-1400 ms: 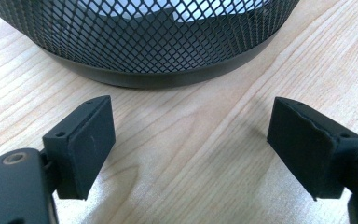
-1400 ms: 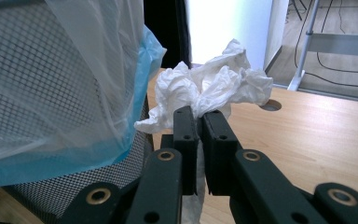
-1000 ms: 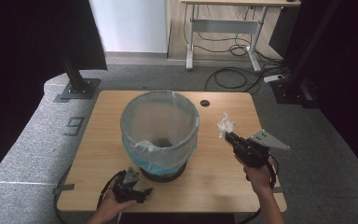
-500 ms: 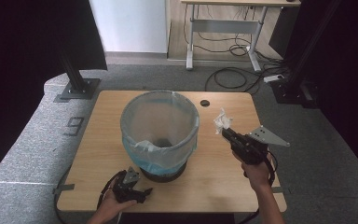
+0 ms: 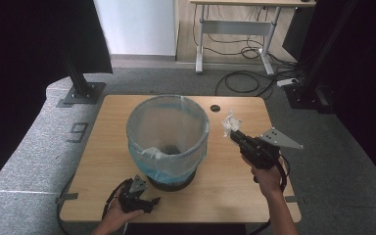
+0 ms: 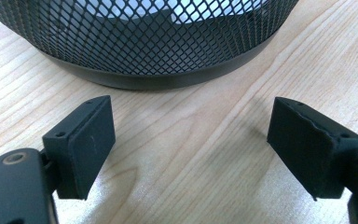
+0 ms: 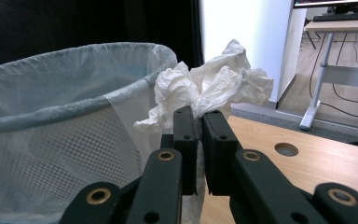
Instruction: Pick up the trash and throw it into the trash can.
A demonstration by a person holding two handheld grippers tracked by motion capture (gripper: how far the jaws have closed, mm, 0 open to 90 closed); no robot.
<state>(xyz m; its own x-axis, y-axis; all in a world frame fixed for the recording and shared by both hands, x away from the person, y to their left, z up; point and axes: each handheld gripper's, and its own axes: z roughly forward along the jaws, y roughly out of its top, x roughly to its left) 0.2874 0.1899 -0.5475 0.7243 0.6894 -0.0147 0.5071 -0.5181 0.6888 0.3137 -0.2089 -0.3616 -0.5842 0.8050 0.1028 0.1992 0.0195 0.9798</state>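
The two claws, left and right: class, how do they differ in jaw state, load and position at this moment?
1. The left claw has its jaws wide apart; the right claw has them shut.
2. The left claw holds nothing, while the right claw pinches a crumpled white tissue.
3. The left claw sits low by the mesh bin's base; the right claw is raised beside the bin's rim.
Both have black jaws and are hand-held.

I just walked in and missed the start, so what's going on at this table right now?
A person is clearing rubbish into a lined mesh bin on the wooden table. The right gripper is shut on a crumpled white tissue, held up beside the bin's rim and not yet over the opening. The left gripper rests low near the bin's base with its jaws open and nothing between them.
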